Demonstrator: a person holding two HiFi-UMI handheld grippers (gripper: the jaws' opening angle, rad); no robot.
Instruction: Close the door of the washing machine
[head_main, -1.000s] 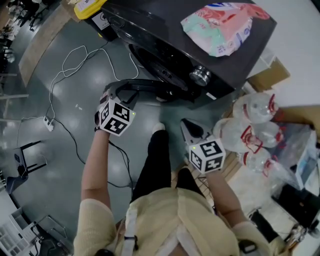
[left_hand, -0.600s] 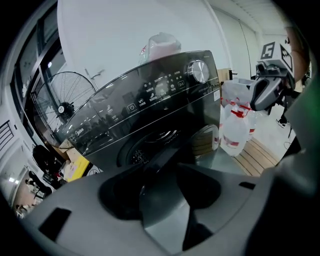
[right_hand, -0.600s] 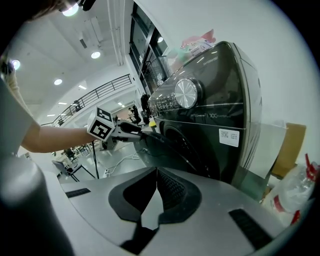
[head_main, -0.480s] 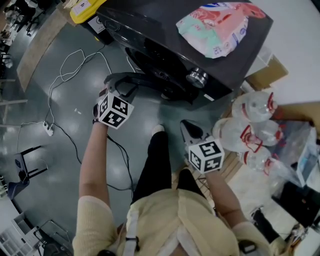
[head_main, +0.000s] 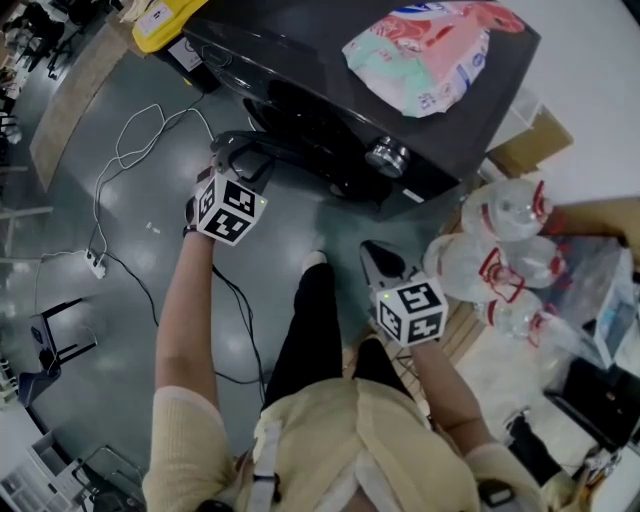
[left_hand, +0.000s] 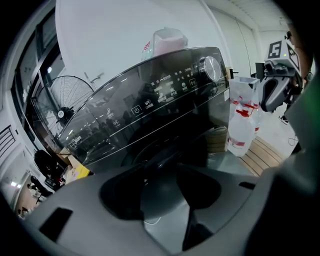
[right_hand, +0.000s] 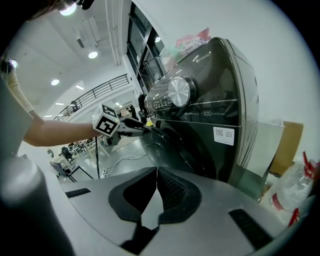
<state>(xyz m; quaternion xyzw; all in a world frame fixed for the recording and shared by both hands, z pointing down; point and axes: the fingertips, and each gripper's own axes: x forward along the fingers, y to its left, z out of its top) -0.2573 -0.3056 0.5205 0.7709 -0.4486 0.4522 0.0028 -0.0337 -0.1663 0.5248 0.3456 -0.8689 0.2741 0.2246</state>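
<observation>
The black front-loading washing machine (head_main: 400, 120) stands at the top of the head view. Its round door (head_main: 290, 155) hangs partly open toward the floor. My left gripper (head_main: 232, 152) is at the door's outer rim with its jaws apart. In the left gripper view the door (left_hand: 167, 150) lies right ahead of the open left gripper (left_hand: 162, 192). My right gripper (head_main: 378, 255) hovers shut and empty over the floor in front of the machine, away from the door. From the right gripper view, the right gripper (right_hand: 155, 187) has its pads touching, and the left gripper (right_hand: 136, 127) rests against the door (right_hand: 172, 142).
A colourful bag (head_main: 430, 50) lies on top of the machine. Large water bottles (head_main: 500, 250) and a cardboard box (head_main: 535, 140) stand to its right, beside a wooden pallet (head_main: 455, 340). A white cable (head_main: 130, 150) and power strip (head_main: 97, 265) lie on the floor at left.
My left gripper has moved up and toward the machine, and the door has swung with it closer to the machine's front. The right gripper has stayed where it was.
</observation>
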